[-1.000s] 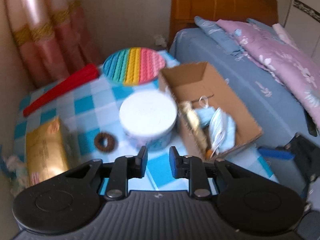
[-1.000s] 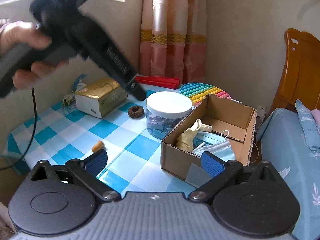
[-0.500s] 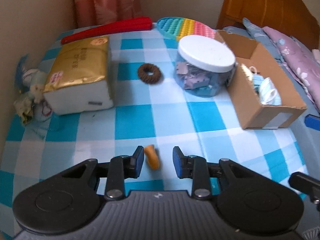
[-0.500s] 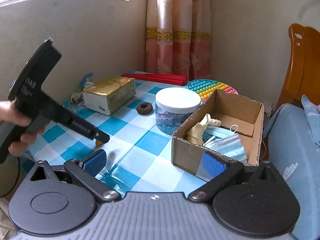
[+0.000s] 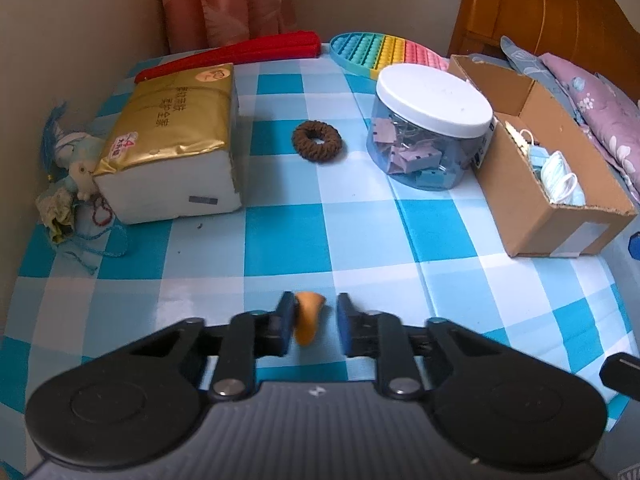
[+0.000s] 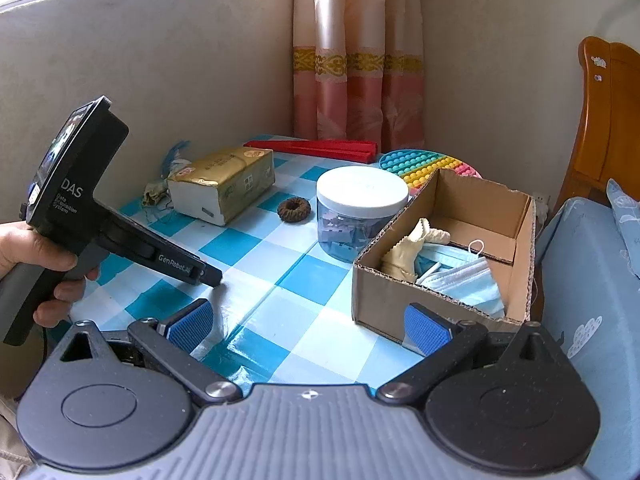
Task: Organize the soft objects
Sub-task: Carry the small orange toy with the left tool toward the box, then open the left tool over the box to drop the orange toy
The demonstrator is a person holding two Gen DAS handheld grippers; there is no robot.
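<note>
Closing on the small orange piece (image 5: 307, 317) is the step in hand, as I judge it: the left gripper (image 5: 311, 322) is sitting low over the checked tabletop (image 5: 360, 240) with its fingers (image 5: 285, 320) parted, one on each side of the piece. The left finger is touching or nearly touching it, while a gap is showing on the right, so nothing is being pinched yet. To do this well, the person should be sliding the gripper slightly to its left so the piece is sitting midway, keeping the fingertips just brushing the cloth, and squeezing gently, since a soft, tapered thing may be squirting out forward under a hard pinch. Grabbing the thicker near end looks safer than the pointed tip.

The right gripper (image 6: 308, 326) is hanging released and wide, holding nothing, near the corner of the cardboard box (image 6: 400, 304), which is already holding face masks (image 6: 460, 276) and a pale glove (image 6: 404, 256). That box is probably where the piece is going. A brown hair tie (image 5: 317, 142) is lying farther back, between the tissue pack (image 5: 176, 136) and the lidded jar (image 5: 430, 128), not yet collected.
</note>
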